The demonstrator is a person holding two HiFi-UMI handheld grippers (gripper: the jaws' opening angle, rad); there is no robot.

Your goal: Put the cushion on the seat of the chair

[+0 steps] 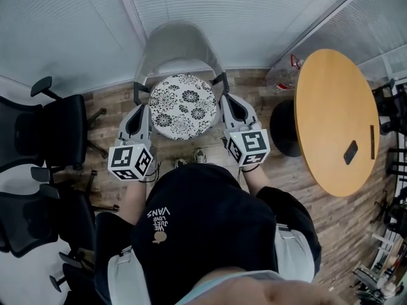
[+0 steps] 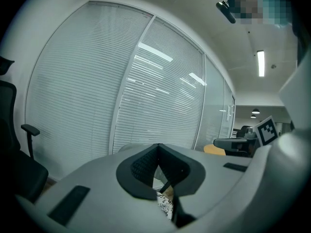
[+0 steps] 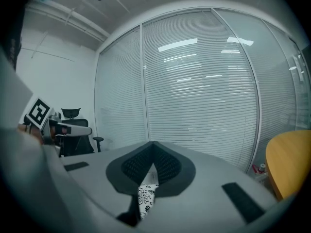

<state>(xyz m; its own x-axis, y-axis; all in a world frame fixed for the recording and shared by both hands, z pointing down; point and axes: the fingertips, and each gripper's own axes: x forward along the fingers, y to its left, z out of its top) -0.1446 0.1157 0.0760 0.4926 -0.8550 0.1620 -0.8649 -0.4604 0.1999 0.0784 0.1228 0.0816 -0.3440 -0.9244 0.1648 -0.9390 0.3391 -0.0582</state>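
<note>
A round cushion [image 1: 182, 105] with a black-and-white flower print lies on the seat of a grey chair [image 1: 179, 40] with a curved back. My left gripper [image 1: 140, 112] is just left of the cushion, my right gripper [image 1: 227, 101] just right of it. Both are shut, with nothing between the pads. In the left gripper view the jaws [image 2: 157, 147] meet at their tips, and a strip of cushion [image 2: 165, 206] shows below them. The right gripper view shows the same: shut jaws [image 3: 153, 145] over a patch of cushion [image 3: 145, 198].
Black office chairs [image 1: 54, 129] [image 1: 32, 224] stand at the left. A round wooden table [image 1: 334, 122] with a small dark object [image 1: 350, 152] on it is at the right. A wall of white blinds [image 1: 210, 8] runs behind the chair. My shoes [image 1: 191, 158] are near the chair's front.
</note>
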